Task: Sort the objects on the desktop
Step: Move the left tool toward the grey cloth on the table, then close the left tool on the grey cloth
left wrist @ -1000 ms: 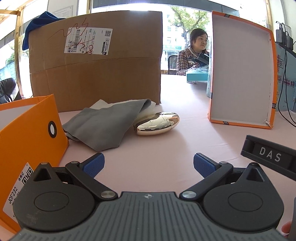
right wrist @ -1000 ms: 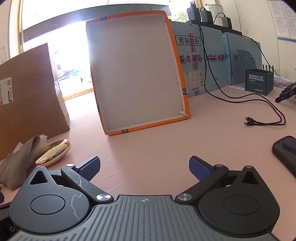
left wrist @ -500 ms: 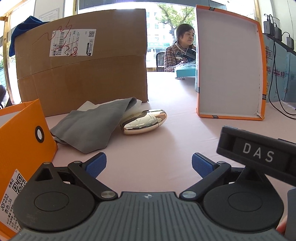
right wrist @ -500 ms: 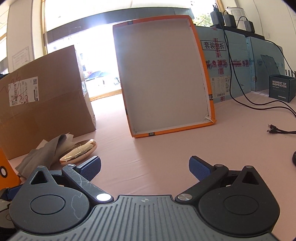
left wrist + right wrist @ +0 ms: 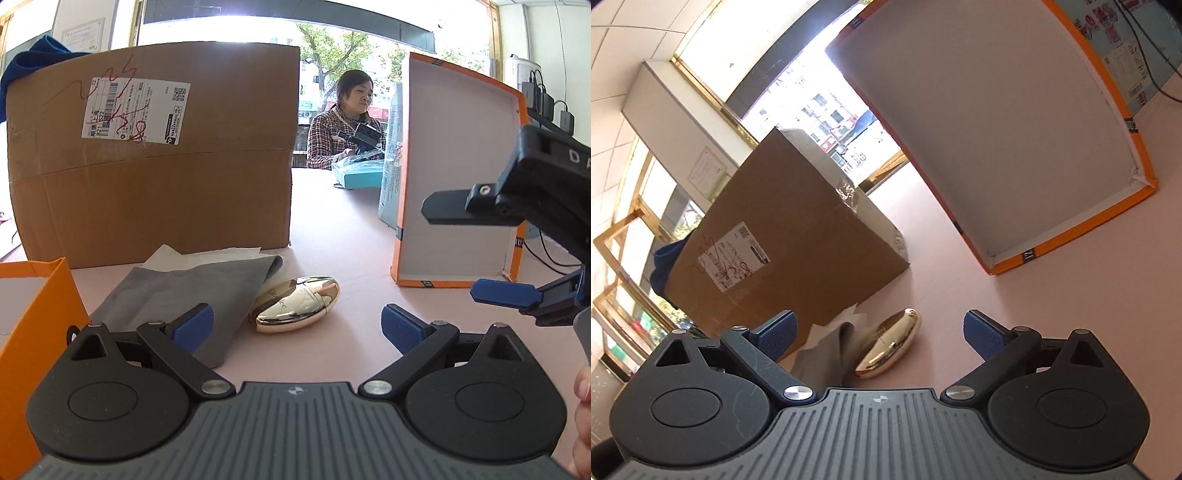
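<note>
A shiny gold oval case [image 5: 297, 304] lies on the pink table, resting against a grey cloth pouch [image 5: 177, 291] with white tissue paper under it. My left gripper [image 5: 297, 326] is open just short of the case, nothing between its blue pads. In the right wrist view the same gold case [image 5: 890, 349] and grey pouch [image 5: 827, 354] sit right ahead of my right gripper [image 5: 881, 332], which is open, tilted and empty. The right gripper's blue-padded fingers [image 5: 506, 293] also show at the right edge of the left wrist view.
A big brown cardboard box [image 5: 151, 158] stands behind the pouch. An orange box lid [image 5: 454, 177] stands on edge to the right, an orange box [image 5: 33, 325] close at left. A person [image 5: 343, 122] sits beyond the table. Cables [image 5: 546, 251] trail at far right.
Both grippers have moved closer to the gold case. The right gripper swung left and rolled, and now points at the case and pouch; it shows larger at the left view's right edge.
</note>
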A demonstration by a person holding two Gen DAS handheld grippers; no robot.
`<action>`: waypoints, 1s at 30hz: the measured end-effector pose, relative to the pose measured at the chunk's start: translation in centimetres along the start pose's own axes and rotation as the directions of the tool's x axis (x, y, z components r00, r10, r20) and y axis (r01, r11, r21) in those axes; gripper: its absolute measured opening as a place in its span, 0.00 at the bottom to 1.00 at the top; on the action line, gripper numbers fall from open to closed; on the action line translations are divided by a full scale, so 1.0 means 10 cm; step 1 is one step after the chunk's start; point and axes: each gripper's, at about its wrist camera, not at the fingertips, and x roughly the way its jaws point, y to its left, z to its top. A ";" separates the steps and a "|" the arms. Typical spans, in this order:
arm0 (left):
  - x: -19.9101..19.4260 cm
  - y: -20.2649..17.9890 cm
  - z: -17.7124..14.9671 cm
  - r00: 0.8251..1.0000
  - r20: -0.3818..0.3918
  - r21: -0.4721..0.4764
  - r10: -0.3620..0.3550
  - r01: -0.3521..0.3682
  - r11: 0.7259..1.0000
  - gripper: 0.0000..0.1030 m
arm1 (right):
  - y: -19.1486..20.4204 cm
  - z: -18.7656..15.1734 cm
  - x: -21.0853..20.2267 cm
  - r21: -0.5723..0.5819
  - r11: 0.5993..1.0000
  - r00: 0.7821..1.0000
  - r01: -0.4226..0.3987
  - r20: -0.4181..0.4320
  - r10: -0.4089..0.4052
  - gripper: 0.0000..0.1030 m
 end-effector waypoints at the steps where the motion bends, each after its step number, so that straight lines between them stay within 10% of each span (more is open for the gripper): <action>1: 0.03 0.04 0.03 1.000 -0.001 -0.015 0.000 0.000 1.000 0.95 | 0.02 0.07 0.08 0.007 1.000 0.999 -0.022 -0.026 0.022 0.95; 13: 0.37 0.21 -0.02 0.996 -0.054 -0.019 0.071 -0.072 0.997 0.84 | 0.59 0.20 1.15 -0.152 0.981 0.946 -0.124 -0.317 0.070 0.93; 30: 0.48 0.30 -0.05 0.980 -0.060 -0.013 0.188 -0.189 0.982 0.40 | 0.62 -0.06 1.64 -0.305 0.946 0.891 -0.111 -0.452 -0.041 0.37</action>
